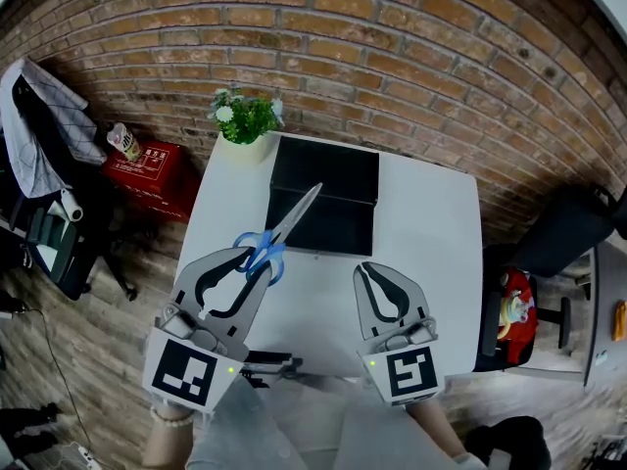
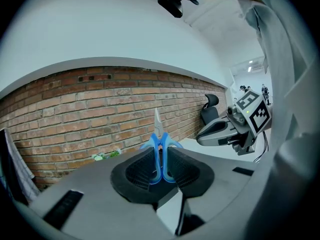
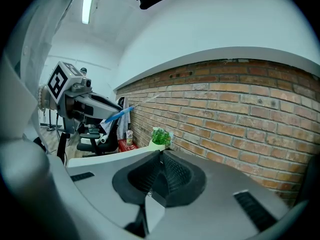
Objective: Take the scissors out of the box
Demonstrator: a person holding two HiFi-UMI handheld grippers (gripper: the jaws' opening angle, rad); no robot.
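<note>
A brick wall (image 1: 392, 47) runs along the far side of the room, and a white table (image 1: 431, 253) stands against it on a wood-plank floor. A potted plant (image 1: 245, 116) sits at the table's far left corner. Just to its right lies a black box (image 1: 343, 225), open, at the far middle of the table. On the floor to the left are a red crate (image 1: 147, 169) and an office chair (image 1: 49, 233) draped with clothes. A black chair (image 1: 568, 228) stands to the right of the table.

The left gripper (image 1: 253, 262) is over the near left part of the table. Its jaws are clamped on the blue handles of the scissors (image 1: 294, 218), which are out of the box and held clear of the table. The blades are together and point away toward the far right, with the tip reaching over the box's left side in the head view.

The right gripper (image 1: 372, 270) hovers over the near middle of the table, just short of the box's near edge. Its jaws are pressed together with nothing between them.
</note>
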